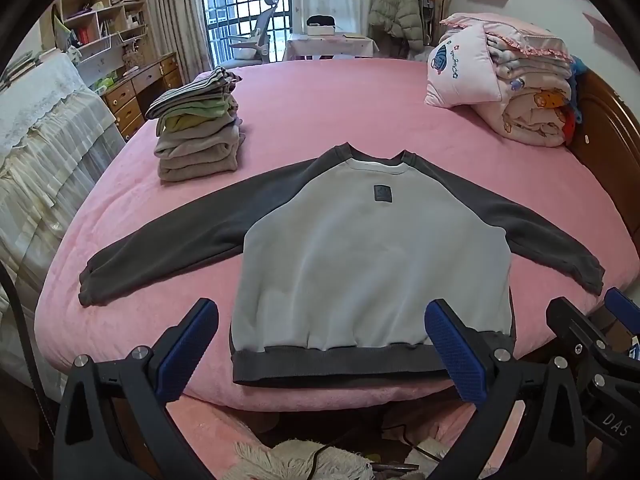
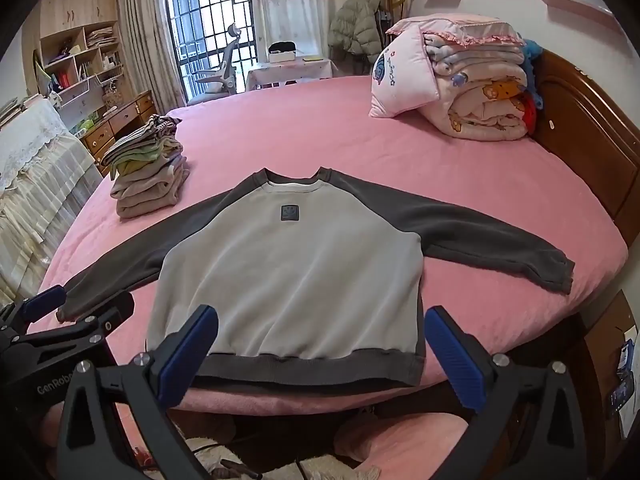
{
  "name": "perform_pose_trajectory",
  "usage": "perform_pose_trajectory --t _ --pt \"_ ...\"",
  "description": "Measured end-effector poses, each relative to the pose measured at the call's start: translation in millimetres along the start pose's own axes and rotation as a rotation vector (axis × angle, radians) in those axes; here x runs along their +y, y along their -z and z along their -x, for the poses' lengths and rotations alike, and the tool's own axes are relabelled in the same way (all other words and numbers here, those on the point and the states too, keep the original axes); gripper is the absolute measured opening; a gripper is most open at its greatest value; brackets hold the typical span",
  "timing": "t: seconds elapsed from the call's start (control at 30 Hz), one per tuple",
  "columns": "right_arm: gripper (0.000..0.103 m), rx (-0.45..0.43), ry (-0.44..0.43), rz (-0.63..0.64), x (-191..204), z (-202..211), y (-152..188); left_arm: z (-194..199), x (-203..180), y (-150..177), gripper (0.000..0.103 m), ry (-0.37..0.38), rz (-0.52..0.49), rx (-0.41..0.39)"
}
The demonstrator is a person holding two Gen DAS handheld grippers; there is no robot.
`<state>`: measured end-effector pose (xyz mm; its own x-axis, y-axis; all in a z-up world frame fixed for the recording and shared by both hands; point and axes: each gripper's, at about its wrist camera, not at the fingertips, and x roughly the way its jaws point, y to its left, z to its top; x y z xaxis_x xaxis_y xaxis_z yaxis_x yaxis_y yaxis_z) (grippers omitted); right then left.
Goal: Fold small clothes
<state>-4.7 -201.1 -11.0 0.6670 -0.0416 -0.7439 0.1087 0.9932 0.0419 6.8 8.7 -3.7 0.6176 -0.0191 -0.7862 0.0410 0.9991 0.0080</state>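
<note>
The sweatshirt's (image 2: 288, 272) left cuff hides behind the left claw (image 2: 60, 312); patch design unreadable.

Matt fleece sweatshirt (image 1: 372, 256) on plush pink bedspread (image 1: 320, 112).

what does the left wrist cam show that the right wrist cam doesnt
Only the left wrist view shows the whole left sleeve down to its cuff, with the right gripper at its right edge. Only the right wrist view shows the whole right sleeve, more of the wooden headboard, and the left gripper at its left edge. Both show the grey sweatshirt flat on the pink bed, the folded pile, the rolled bedding, and open, empty jaws.
</note>
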Motion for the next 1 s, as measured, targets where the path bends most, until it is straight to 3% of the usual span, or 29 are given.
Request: perform_pose_trajectory --t 1.0 --pt "0.103 0.009 -0.01 0.005 4.9 -7.1 1.4 -2.5 -1.5 0.5 0.103 0.001 -0.004 -0.002"
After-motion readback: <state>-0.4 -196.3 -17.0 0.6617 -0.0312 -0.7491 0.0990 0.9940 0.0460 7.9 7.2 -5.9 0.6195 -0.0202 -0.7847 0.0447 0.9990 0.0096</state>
